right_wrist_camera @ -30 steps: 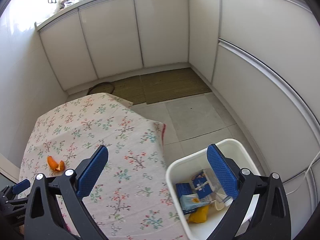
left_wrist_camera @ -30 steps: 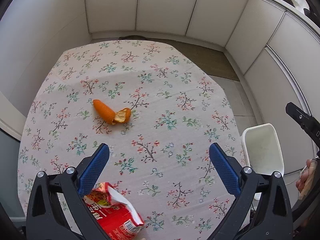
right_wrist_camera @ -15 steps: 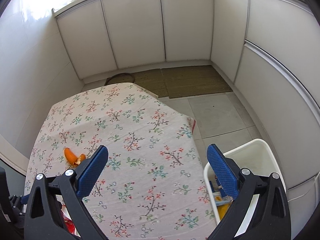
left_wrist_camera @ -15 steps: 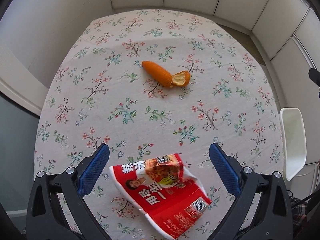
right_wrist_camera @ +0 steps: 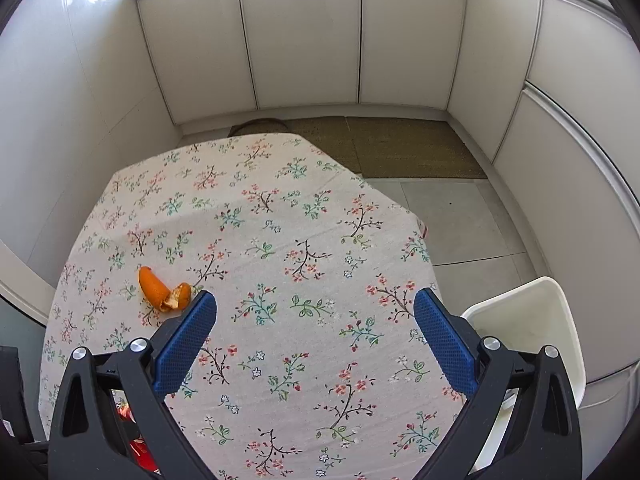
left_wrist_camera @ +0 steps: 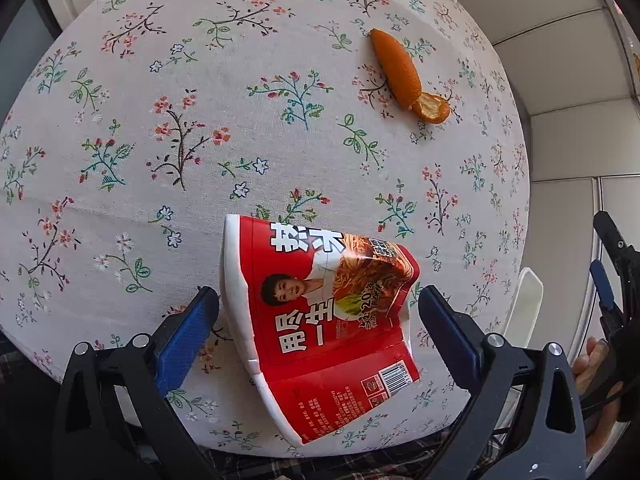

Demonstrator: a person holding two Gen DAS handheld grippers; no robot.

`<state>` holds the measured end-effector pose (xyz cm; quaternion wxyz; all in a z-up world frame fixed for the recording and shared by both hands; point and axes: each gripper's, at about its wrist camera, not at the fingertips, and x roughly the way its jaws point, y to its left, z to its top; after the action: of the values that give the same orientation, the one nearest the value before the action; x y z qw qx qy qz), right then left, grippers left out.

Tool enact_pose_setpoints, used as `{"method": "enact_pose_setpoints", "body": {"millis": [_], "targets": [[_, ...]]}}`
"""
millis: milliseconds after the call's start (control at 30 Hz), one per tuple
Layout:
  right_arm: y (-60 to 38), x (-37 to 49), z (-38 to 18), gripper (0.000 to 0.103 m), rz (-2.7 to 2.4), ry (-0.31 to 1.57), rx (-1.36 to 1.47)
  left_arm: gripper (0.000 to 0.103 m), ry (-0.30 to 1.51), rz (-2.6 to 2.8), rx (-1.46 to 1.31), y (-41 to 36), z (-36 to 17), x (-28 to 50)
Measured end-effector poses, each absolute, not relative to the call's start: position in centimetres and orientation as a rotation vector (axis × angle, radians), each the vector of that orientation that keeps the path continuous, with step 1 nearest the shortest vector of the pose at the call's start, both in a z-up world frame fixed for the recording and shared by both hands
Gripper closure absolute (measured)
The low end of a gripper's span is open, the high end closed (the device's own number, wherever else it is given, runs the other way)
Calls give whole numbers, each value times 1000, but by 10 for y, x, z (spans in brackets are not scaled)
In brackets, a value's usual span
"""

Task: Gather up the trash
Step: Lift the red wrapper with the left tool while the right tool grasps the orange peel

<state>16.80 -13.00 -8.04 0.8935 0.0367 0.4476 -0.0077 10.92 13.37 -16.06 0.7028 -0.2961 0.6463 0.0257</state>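
A flattened red noodle wrapper lies on the floral tablecloth near the front edge. My left gripper hangs open right over it, one blue pad on each side. An orange peel rests farther off, to the upper right. In the right wrist view my right gripper is open and empty above the table, with the orange peel just left of its left finger. A sliver of the red wrapper shows at the lower left. The white trash bin stands on the floor to the right.
White cabinet doors wrap around the back and right. A brown floor mat lies beyond the table. The bin rim peeks past the table's right edge, next to the other gripper and a hand.
My left gripper has swung down and back toward the near table edge, so the red wrapper now lies between its fingers. My right gripper has turned left from the bin toward the table.
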Motion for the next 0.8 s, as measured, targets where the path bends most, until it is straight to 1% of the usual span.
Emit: {"method": "enact_pose_setpoints", "body": {"millis": [233,300,533,633,800], "targets": [[-124,175,-94,7,-23,971,63,8,1468,22,-614,115,-174,113],[-123,177,-97,7,-18,987,64,14,1459,-3,-579,112,-174,114],[-93,195,-111,7,145,1042,74,14,1289,-33,-467,124,-138,115],[-63,206,-121,7,246,1075,32,14,1255,-21,-493,142,-129,119],[-13,216,-136,7,361,1073,-51,14,1189,0,-560,176,-111,125]]}}
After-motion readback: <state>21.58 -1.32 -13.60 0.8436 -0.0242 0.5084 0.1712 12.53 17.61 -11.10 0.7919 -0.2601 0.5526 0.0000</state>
